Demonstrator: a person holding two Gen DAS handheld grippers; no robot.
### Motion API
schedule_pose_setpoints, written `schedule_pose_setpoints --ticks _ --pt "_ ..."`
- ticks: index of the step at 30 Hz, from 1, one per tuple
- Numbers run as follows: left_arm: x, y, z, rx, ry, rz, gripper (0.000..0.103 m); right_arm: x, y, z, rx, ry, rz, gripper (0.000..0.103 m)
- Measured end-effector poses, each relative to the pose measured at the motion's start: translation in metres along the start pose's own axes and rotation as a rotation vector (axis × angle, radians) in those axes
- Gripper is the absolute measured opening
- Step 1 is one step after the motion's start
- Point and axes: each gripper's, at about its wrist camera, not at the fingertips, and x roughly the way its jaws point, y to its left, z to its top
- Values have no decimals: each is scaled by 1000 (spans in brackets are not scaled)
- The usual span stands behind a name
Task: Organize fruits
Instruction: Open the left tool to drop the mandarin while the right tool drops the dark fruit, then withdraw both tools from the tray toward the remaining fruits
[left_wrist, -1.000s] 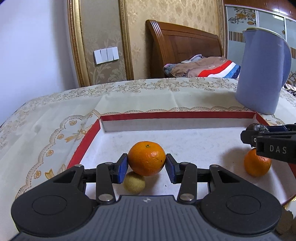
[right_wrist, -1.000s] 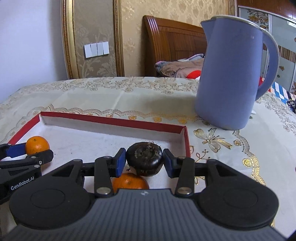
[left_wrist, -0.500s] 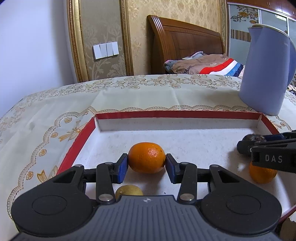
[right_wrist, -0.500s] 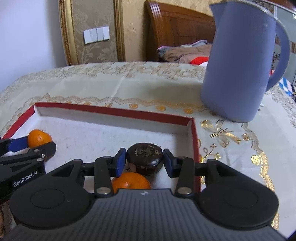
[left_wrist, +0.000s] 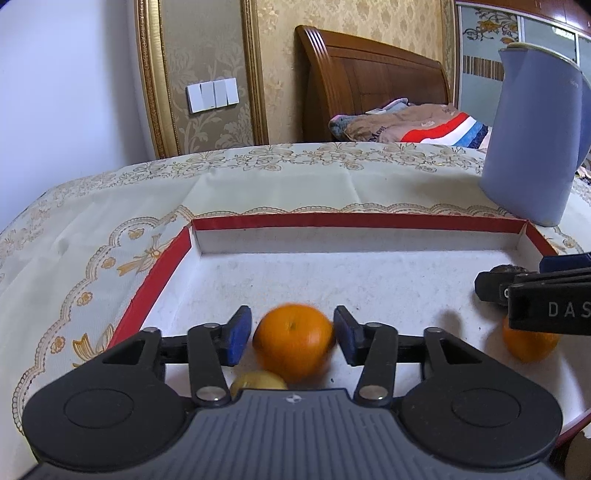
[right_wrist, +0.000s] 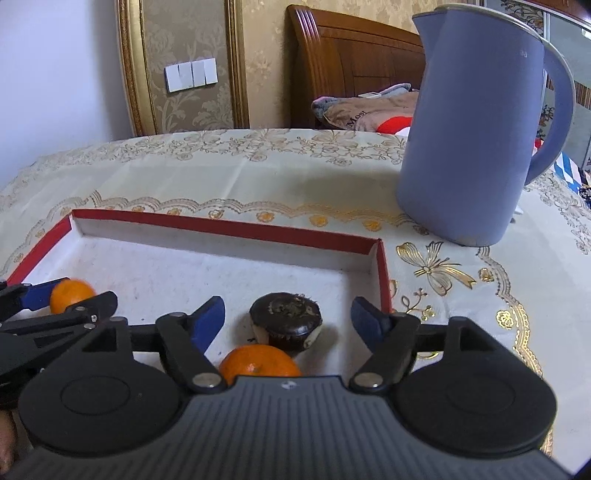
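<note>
Left wrist view, left to right: cream gold-embroidered tablecloth on the table (left_wrist: 92, 229), then a shallow red-rimmed white cardboard tray (left_wrist: 155, 273) filling mid frame. Left hand-held gripper (left_wrist: 291, 336) at lower centre, jaws opening: left blue pad clear of the round orange mandarin (left_wrist: 293, 341) between them, right pad just at its skin, so grip is off. Fruit is blurred and sits in the tray. Small yellowish fruit (left_wrist: 258, 382) just below it, half hidden by gripper body. Far right, a second orange (left_wrist: 528, 343) under the other tool.

Right wrist view: same mandarin at far left. Right hand-held gripper (right_wrist: 288, 319) lower centre, jaws opening and wide, pads well clear of the dark brown round fruit (right_wrist: 286, 319) lying on tray floor near the right wall. Tall lavender plastic jug (right_wrist: 469, 147) upper right, on the cloth, outside tray.
</note>
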Motion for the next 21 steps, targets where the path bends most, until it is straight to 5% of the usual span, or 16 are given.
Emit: schedule_pose_setpoints --ticks 4,9,16,21 --pt "-4 0 0 0 -22 1 66 -6 -5 0 16 -14 12 83" --pt "-18 2 -2 2 -83 13 67 -26 -17 -3 80 -107 46 98" --pt "-56 15 -16 -26 -197 61 67 -75 -27 -33 115 -296 46 103" --pt "-86 29 -32 -84 -218 15 67 -116 -18 -67 85 -417 28 103"
